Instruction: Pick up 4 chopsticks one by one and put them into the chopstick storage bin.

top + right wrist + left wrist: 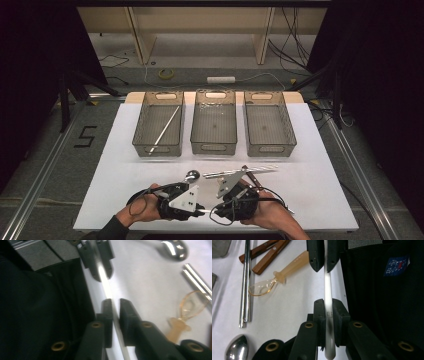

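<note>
A slim metal rod [328, 302] runs between my two grippers just above the white table's front edge. My left gripper [328, 315] is shut on one end of it, with the tip poking out behind the jaws. Facing it, my right gripper [113, 312] is shut on the same rod [104, 280] a short way along. In the high view the left gripper [196, 206] and the right gripper [220, 202] sit nose to nose, each in a hand.
An amber plastic spoon [279, 275], two wooden-handled utensils [265, 253], a pair of metal chopsticks [245, 290] and a metal spoon [236, 350] lie just beyond. Three mesh baskets [214, 148] stand at the back; the left one holds a metal rod [165, 129].
</note>
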Demonstrator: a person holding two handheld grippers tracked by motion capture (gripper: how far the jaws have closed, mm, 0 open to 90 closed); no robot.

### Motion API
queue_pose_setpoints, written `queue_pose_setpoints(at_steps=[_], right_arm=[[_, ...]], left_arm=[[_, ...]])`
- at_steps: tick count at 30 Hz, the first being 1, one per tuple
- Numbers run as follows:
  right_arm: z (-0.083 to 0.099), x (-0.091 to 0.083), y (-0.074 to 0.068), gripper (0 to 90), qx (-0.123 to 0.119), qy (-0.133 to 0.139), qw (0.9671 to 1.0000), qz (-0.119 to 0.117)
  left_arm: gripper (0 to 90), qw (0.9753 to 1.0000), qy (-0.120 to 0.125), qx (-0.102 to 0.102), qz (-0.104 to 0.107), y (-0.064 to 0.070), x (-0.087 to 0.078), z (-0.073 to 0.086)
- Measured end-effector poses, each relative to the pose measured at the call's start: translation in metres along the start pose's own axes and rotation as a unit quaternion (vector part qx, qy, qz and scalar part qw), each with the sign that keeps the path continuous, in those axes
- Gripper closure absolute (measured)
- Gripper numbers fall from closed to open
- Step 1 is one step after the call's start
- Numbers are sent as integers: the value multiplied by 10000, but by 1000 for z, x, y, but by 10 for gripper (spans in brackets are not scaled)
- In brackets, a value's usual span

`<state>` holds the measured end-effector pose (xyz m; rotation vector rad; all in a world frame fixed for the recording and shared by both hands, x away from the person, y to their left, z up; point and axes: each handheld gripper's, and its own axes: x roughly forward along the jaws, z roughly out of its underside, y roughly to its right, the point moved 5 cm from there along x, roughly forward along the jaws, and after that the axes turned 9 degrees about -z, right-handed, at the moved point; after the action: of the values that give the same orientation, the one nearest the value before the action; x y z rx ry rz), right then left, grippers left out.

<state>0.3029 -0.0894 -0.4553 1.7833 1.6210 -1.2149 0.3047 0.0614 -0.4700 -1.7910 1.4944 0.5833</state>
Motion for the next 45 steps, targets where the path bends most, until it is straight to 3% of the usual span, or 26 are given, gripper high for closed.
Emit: queue_pose_setpoints(at_steps=[4,6,12,15,18,21,26,34,38,40,41,43,45], right_arm=[[-1,-6,4,768,100,121,9999,30],[-2,-10,5,655,179,256,9995,22],[-6,-24,9,455,284,784,9960,309],[-7,-33,13,433,313,1126,9919,503],[-8,-43,18,409,399,1561,9840,758],[-6,-52,20,399,472,1923,9757,932],[-1,-58,23,355,595,2198,9669,1155],[19,-60,37,325,953,2483,9542,1369],[32,-61,45,321,1152,2507,9504,1435],[37,-61,49,323,1230,2499,9492,1462],[40,-61,50,323,1254,2506,9484,1485],[44,-62,53,323,1299,2497,9478,1497],[48,-62,56,323,1358,2464,9473,1534]], left_arm=[[824,9999,78,-39,-149,-3,-5,-2],[824,9998,51,-77,-203,-6,-7,-1],[824,9983,42,-316,-480,-14,-10,6],[824,9968,99,-480,-636,-20,-14,7],[824,9946,65,-616,-832,-26,-16,10],[824,9908,64,-844,-1057,-33,-18,14],[824,9807,170,-1281,-1470,-45,-24,18],[824,9641,307,-1831,-1896,-60,-33,24],[824,9530,369,-2159,-2092,-67,-38,29],[824,9455,436,-2365,-2195,-71,-40,32],[824,9430,429,-2420,-2243,-73,-42,33],[824,9360,449,-2585,-2346,-77,-44,36],[824,9307,456,-2711,-2412,-80,-46,39]])
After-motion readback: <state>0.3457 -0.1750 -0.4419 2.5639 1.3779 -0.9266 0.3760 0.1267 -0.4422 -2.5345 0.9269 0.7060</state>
